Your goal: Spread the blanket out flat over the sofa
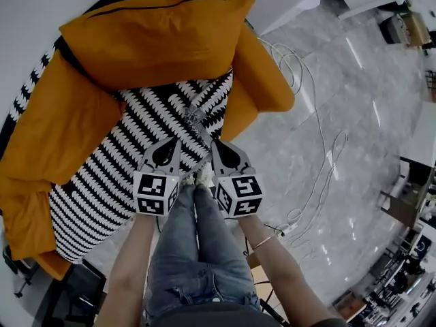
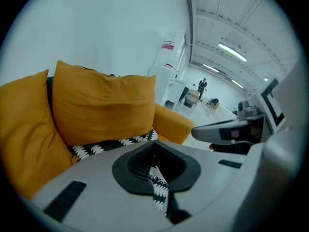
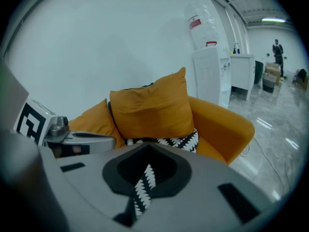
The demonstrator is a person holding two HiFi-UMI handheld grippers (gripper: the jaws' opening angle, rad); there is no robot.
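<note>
Left claw and right claw are each clamped shut on a pinch of the black-and-white blanket, side by side at its bunched front edge. The blanket covers the orange sofa's seat. Its far edge is hidden beneath the back cushion, and the sofa's left end runs out of frame.

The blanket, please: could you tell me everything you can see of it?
The blanket is black with rows of white zigzag marks and looks woven or knitted. It covers most of the seat of the orange sofa, with its far side tucked under the back cushion. It is not flat: a bunched ridge of cloth runs up towards the grippers. The left gripper and right gripper are each shut on a pinch of its near edge.
</note>
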